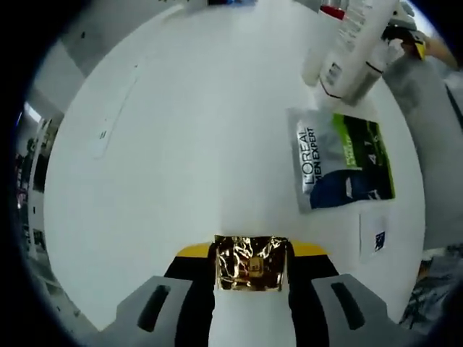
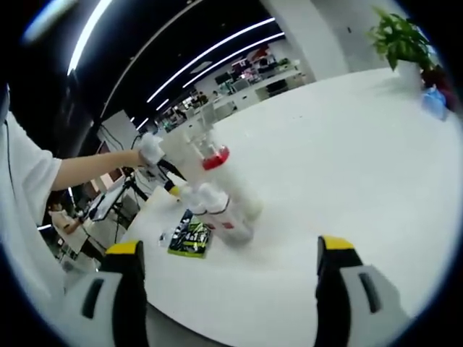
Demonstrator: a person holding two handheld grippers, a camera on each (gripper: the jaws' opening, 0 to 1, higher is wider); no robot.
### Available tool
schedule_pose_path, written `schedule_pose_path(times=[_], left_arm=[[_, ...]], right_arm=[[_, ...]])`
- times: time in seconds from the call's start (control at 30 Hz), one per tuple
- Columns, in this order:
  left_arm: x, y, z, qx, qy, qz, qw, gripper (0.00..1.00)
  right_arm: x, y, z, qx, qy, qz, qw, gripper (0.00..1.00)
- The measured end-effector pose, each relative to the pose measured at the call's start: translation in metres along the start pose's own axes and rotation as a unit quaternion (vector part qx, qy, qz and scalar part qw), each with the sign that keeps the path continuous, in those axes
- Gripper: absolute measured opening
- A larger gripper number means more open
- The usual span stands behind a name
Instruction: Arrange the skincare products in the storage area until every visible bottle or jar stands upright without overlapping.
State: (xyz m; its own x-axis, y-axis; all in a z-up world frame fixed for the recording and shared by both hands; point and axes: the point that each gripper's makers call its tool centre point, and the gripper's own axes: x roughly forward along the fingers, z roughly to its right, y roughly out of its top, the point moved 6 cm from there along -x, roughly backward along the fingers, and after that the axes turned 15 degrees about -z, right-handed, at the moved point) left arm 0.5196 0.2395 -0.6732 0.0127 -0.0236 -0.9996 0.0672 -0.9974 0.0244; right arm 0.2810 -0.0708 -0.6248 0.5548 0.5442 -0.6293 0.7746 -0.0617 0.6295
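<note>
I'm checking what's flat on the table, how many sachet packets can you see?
2: a L'Oreal sachet lies flat beside the white bottles, and a gold foil packet sits between the left gripper jaws. Others may be hidden.

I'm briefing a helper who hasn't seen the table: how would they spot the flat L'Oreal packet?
Start at the big white table. Go to the cluster of white bottles near one edge; the L'Oreal Men Expert sachet lies flat right beside them. It is the only flat pouch there, silver, green and dark blue, unlike the small white card next to it.
</note>
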Motion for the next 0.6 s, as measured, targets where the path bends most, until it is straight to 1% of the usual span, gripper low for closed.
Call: schedule_pose_path(times=[0.07, 0.13, 0.23, 0.47, 0.6], left_arm=[[-0.003, -0.001, 0.006, 0.004, 0.002, -0.007, 1.0, 0.36], [-0.006, -0.002, 0.012, 0.011, 0.001, -0.01, 0.9999, 0.36], [-0.009, -0.003, 0.021, 0.012, -0.004, -0.011, 0.9999, 0.36], [-0.016, -0.006, 0.038, -0.004, -0.016, -0.015, 0.9997, 0.36], [-0.019, -0.007, 0.045, -0.012, -0.012, -0.02, 0.9997, 0.36]], right_arm=[[0.0, 0.001, -0.001, -0.002, 0.002, 0.001, 1.0, 0.99], [0.0, 0.002, -0.003, -0.005, 0.003, 0.002, 1.0, 0.99], [0.0, 0.002, -0.004, -0.006, 0.004, 0.002, 1.0, 0.99], [-0.002, 0.003, -0.004, -0.008, 0.005, 0.003, 0.9999, 0.99], [-0.003, 0.004, -0.004, -0.009, 0.006, 0.004, 0.9999, 0.99]])
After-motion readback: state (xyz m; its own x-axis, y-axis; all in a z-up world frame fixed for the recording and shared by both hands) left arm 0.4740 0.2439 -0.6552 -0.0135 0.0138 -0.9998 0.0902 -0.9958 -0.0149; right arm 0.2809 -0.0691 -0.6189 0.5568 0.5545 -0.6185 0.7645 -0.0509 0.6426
